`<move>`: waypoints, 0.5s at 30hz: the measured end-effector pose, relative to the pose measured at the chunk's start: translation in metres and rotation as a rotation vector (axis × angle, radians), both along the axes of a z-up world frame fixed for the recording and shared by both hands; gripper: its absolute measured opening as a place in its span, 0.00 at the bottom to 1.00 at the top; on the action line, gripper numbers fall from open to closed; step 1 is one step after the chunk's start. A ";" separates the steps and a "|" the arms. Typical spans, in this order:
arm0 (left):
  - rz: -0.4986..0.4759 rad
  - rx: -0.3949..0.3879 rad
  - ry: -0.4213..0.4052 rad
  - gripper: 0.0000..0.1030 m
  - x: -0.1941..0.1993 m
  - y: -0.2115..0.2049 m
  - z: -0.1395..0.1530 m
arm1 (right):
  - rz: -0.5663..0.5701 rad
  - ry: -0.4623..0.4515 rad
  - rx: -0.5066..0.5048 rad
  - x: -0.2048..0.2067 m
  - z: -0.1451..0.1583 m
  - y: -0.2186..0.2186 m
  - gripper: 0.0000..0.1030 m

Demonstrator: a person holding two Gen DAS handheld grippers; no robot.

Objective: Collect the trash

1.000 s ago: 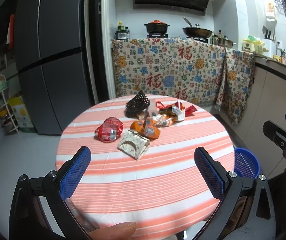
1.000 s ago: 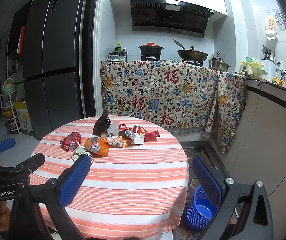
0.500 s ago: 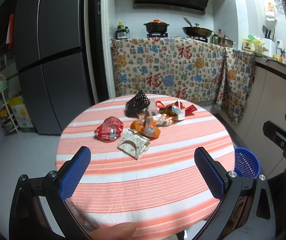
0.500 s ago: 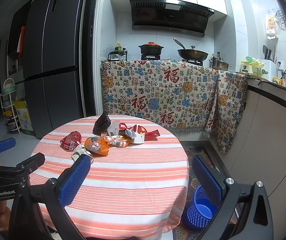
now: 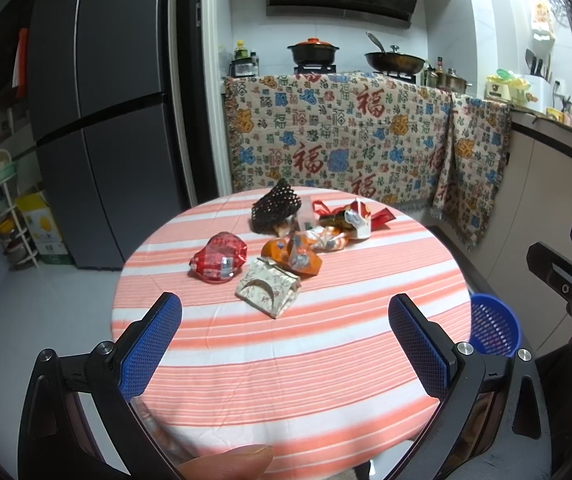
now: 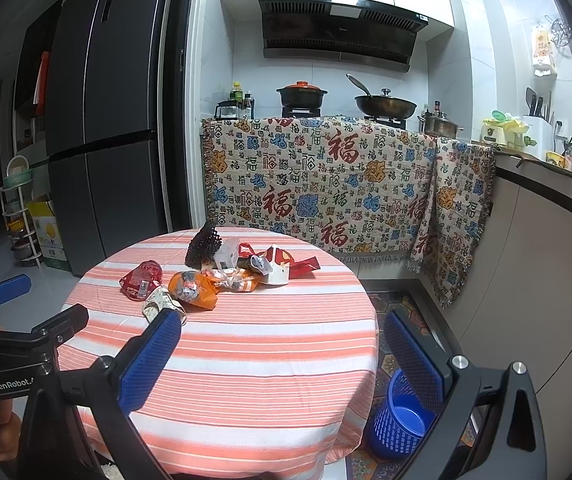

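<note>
Grippers first: the left gripper (image 5: 285, 330) hangs over the near edge of the round table (image 5: 286, 380), its blue-padded jaws spread wide with nothing between them. The right gripper (image 6: 282, 354) is just as wide and empty, held off the table's near right side.

Beside the table, on the floor at its right, stands a blue mesh basket (image 6: 401, 420), upright, its mouth showing from the right wrist view.

The trash lies in a loose cluster past the table's middle, toward its far side. Nearest of the cluster is a cream patterned packet (image 5: 268, 286), lying flat. Just left of it and slightly farther is a red wrapper (image 5: 220, 258). Touching the cream packet's far edge is an orange wrapper (image 5: 291, 256), and beyond that a crumpled clear-and-orange wrapper (image 5: 325, 238). Farther still, a black net sleeve (image 5: 274, 211) stands tilted at the cluster's far left, with a white and red carton (image 5: 359, 222) and a red foil strip (image 5: 381, 216) to its right, near the table's far edge.

Beyond the table a patterned cloth (image 5: 337, 140) hangs over the kitchen counter, with a pot (image 5: 313, 53) and a wok (image 5: 395, 62) above it. A dark refrigerator (image 5: 102, 120) stands beyond the table to its left.
</note>
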State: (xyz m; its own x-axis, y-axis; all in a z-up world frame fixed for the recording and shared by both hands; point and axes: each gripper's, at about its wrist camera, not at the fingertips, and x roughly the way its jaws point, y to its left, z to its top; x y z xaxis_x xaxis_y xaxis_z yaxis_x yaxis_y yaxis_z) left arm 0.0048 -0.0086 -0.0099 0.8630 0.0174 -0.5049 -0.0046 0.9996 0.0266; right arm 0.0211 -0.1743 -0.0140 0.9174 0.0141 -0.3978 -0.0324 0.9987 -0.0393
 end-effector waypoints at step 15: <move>0.001 0.000 0.001 1.00 0.000 0.001 -0.001 | -0.004 -0.001 0.000 0.001 -0.001 0.001 1.00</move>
